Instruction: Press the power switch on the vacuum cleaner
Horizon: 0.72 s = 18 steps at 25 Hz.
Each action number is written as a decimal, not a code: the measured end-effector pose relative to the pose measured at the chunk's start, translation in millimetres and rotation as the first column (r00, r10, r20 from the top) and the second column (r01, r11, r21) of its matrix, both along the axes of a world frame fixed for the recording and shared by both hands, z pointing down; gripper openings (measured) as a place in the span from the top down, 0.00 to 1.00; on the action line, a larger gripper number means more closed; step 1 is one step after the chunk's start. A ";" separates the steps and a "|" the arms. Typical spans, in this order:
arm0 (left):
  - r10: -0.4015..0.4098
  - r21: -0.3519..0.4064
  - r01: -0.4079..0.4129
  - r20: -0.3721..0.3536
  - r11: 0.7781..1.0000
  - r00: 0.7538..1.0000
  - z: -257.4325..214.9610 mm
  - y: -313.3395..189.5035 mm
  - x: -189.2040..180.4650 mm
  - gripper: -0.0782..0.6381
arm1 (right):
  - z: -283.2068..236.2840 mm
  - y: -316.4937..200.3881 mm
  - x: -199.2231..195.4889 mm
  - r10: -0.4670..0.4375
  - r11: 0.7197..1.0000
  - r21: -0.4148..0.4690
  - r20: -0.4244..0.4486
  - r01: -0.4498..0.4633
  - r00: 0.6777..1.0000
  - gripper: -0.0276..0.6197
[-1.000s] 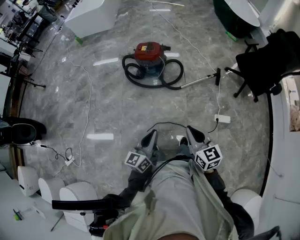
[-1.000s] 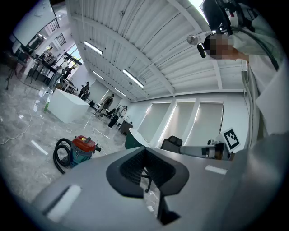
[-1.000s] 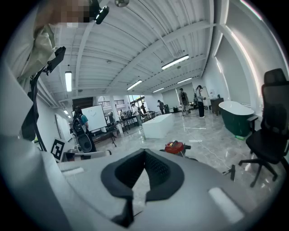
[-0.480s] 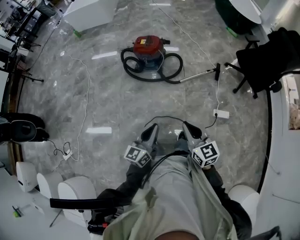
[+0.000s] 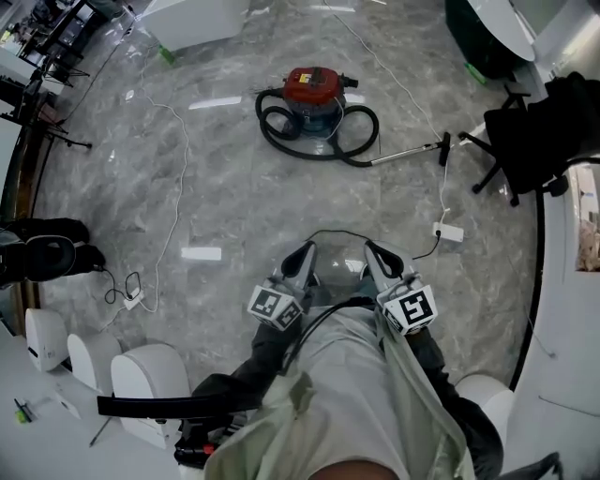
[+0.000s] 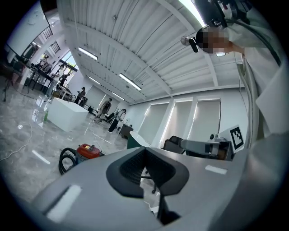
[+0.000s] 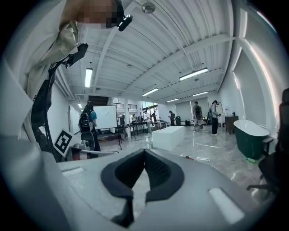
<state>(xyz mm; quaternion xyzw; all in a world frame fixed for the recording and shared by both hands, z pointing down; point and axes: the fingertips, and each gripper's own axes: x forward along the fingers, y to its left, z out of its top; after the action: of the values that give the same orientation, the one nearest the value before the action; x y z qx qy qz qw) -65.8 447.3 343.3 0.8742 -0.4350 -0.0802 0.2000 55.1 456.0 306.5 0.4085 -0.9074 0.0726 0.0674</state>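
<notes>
The vacuum cleaner [image 5: 314,86] is a red-topped canister on the grey marble floor, far ahead of me. Its black hose [image 5: 323,141] coils around it, and the metal wand [image 5: 405,153] lies to its right. My left gripper [image 5: 302,255] and right gripper [image 5: 377,253] are held side by side close to my body, well short of the vacuum. Both are shut with nothing between the jaws. In the left gripper view the vacuum cleaner [image 6: 87,151] shows small beyond the left gripper [image 6: 144,151]. The right gripper [image 7: 144,153] looks across the hall.
A white power strip [image 5: 448,232] with a black cable lies right of the grippers. A black office chair [image 5: 530,141] stands at the right. A thin white cable [image 5: 178,178] runs along the floor at the left. White rounded units [image 5: 150,375] stand at lower left, and a white counter [image 5: 187,19] at the back.
The head view has swung slightly, so the vacuum now sits a little further right and higher in frame. Both grippers stay shut, side by side in front of my body.
</notes>
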 end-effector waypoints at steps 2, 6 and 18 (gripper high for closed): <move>-0.014 0.005 0.014 -0.003 1.000 1.000 -0.4 1.0 -17.9 0.88 | -1.2 1.1 -20.4 -0.033 0.999 0.039 -0.058 0.035 0.998 0.95; -0.037 0.024 0.037 -0.016 0.999 0.999 -3.3 0.3 -50.3 0.88 | -2.5 -2.4 -56.3 -0.074 0.984 0.141 -0.261 0.114 0.962 0.95; 0.007 0.050 -0.006 -0.024 0.999 1.000 -10.5 -29.6 -74.4 0.88 | -11.8 -42.4 -58.1 0.055 0.985 0.174 -0.200 -0.020 0.978 0.95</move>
<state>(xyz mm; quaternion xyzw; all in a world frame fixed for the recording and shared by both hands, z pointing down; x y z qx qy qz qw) -140.3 417.7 332.8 0.8793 -0.4276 -0.1009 0.1836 -3.0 413.6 294.7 0.4353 -0.8906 -0.0467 0.1235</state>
